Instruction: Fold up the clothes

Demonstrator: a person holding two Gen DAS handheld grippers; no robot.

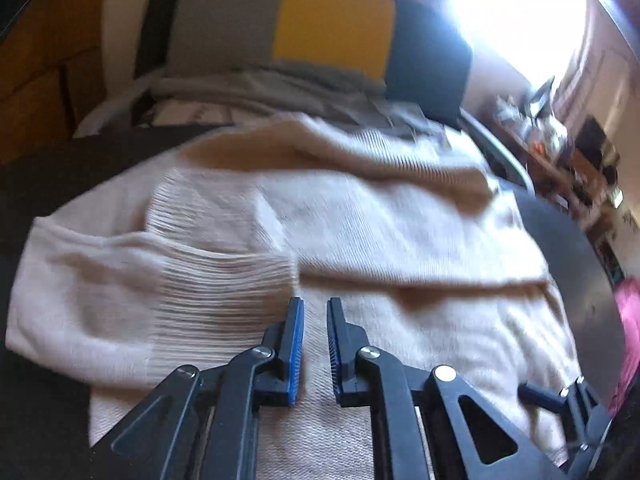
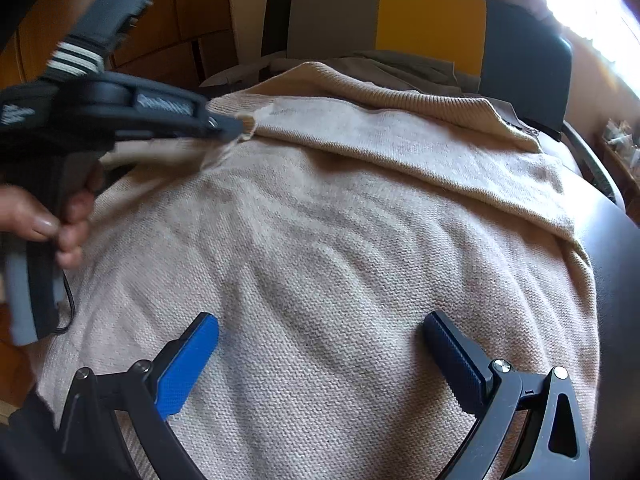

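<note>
A cream knit sweater (image 2: pixel 320 240) lies spread over a dark table (image 2: pixel 616 264), its ribbed-cuffed sleeve (image 1: pixel 168 276) folded across the body and its far edge turned back in a band just before the grey, yellow and blue chair (image 2: pixel 432 24). The left gripper (image 1: pixel 315 344) hangs over the sweater beside the sleeve cuff, its blue pads a narrow gap apart with nothing between them. The right gripper (image 2: pixel 320 360) is spread wide above the sweater's near part, holding nothing.
</note>
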